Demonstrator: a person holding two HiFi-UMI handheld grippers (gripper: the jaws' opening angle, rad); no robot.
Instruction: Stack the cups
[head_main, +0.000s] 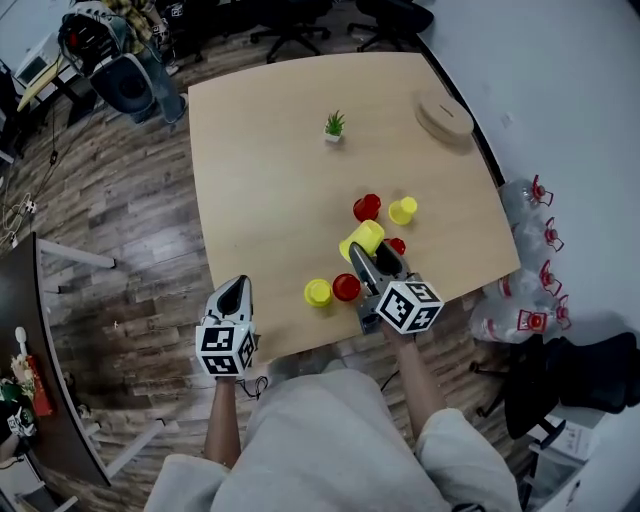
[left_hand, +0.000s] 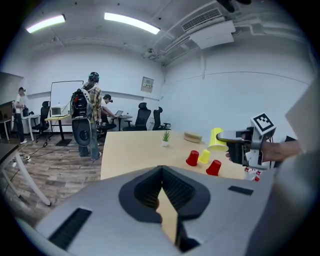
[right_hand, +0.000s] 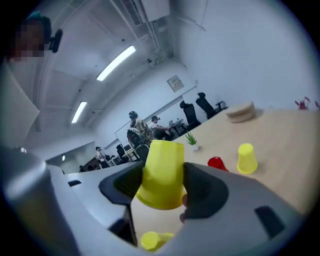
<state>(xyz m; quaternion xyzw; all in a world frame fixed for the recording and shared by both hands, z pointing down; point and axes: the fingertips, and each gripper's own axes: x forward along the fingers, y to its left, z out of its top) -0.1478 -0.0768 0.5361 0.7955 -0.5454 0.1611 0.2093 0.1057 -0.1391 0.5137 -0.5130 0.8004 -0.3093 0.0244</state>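
My right gripper (head_main: 366, 252) is shut on an upside-down yellow cup (head_main: 362, 239), held above the table (head_main: 260, 150); in the right gripper view this cup (right_hand: 162, 174) fills the space between the jaws. Under it, near the front edge, stand a yellow cup (head_main: 318, 292) and a red cup (head_main: 346, 287). Another red cup (head_main: 397, 245) sits just right of the held one. Farther back stand a red cup (head_main: 367, 207) and a yellow cup (head_main: 402, 210). My left gripper (head_main: 238, 287) hovers at the table's front left edge, shut and holding nothing.
A small potted plant (head_main: 334, 125) stands mid-table and a round wooden disc (head_main: 444, 115) lies at the far right corner. Water bottles (head_main: 525, 250) sit on the floor right of the table. People and office chairs (left_hand: 142, 116) are beyond the far edge.
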